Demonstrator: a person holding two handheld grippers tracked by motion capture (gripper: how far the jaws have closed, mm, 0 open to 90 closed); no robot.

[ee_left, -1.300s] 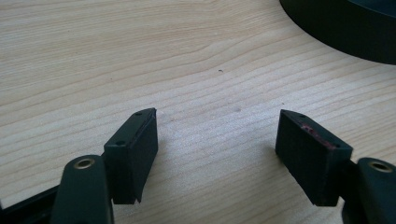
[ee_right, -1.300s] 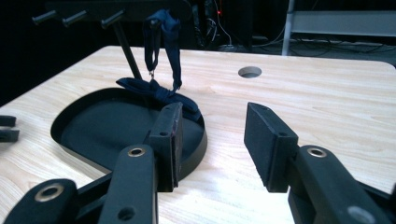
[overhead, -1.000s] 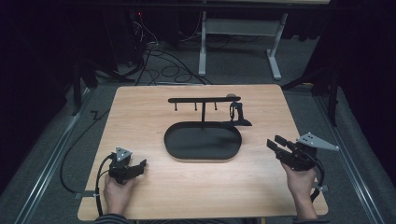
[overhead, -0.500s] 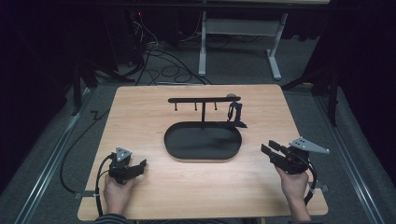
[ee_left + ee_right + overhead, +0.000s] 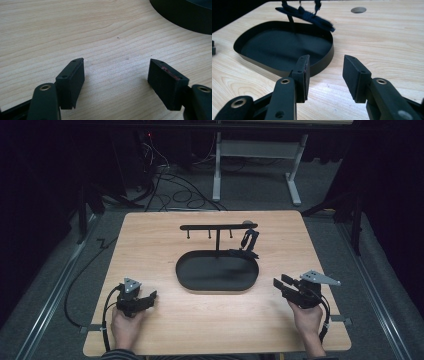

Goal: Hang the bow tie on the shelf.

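Black oval tray (image 5: 216,275) is seen at the middle of the wooden bench (image 5: 150,235), with a thin post rising from its far rim and a horizontal bar with small hooks (image 5: 218,226) carried on top. A dark strap-like item (image 5: 248,242) is hung from the right end of that bar, its lower part draped over the far right rim of the tray; what it is cannot be told.

The right tongs (image 5: 281,283) are held near the right end of the tray, apart from it, pointed toward it and low over the bench. In the right gripper view the tongs (image 5: 325,75) are spread, with nothing between the pads, and the tray wall (image 5: 322,63) is seen just beyond them.

The left tongs (image 5: 145,299) are held near the front left of the bench, well apart from the tray. In the left gripper view these tongs (image 5: 116,73) are spread wide over bare wood, nothing being pinched, and the tray's edge (image 5: 180,18) is seen at the upper right.
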